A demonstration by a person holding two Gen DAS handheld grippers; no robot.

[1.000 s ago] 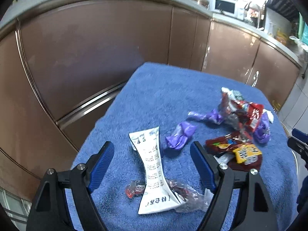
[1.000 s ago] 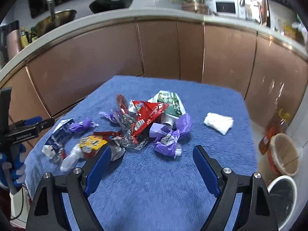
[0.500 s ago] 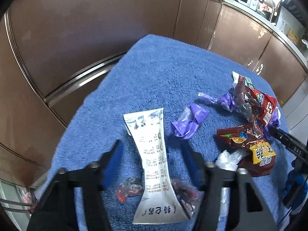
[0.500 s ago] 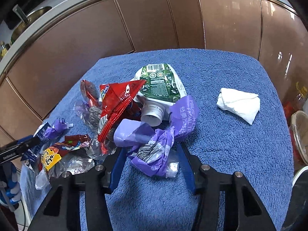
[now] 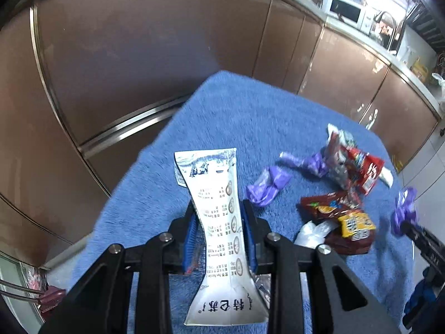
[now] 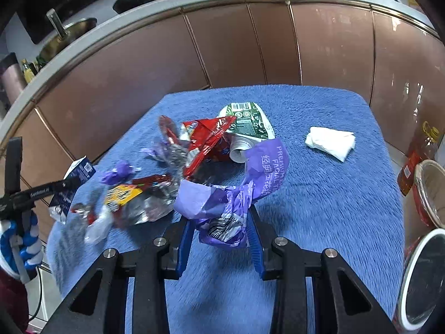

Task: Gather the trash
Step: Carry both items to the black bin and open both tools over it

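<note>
A flattened white milk carton (image 5: 219, 183) with printed text stands between the blue pads of my left gripper (image 5: 218, 206); the jaws are closing and pinch its narrow waist. In the right wrist view a crumpled purple tissue wrapper (image 6: 230, 197) sits between the pads of my right gripper (image 6: 221, 220), whose jaws are closing and press on it. More trash lies on the blue towel-covered table (image 6: 319, 208): a red snack bag (image 6: 205, 142), a green-labelled pouch (image 6: 247, 119), a yellow-labelled wrapper (image 6: 122, 194), a small purple wrapper (image 5: 267, 186) and a folded white tissue (image 6: 331, 142).
Brown cabinet fronts (image 6: 236, 50) curve close behind the table. Beside the table's right edge stand a white-rimmed bin (image 6: 425, 275), a red bucket (image 6: 431, 192) and an oil bottle (image 6: 417, 156). A gloved hand (image 6: 19, 242) carries the left gripper at the table's left edge.
Both pairs of jaws went from wide open to closed in on their items: the left on the white carton, the right on the purple wrapper. Both grippers first moved in toward the trash.
</note>
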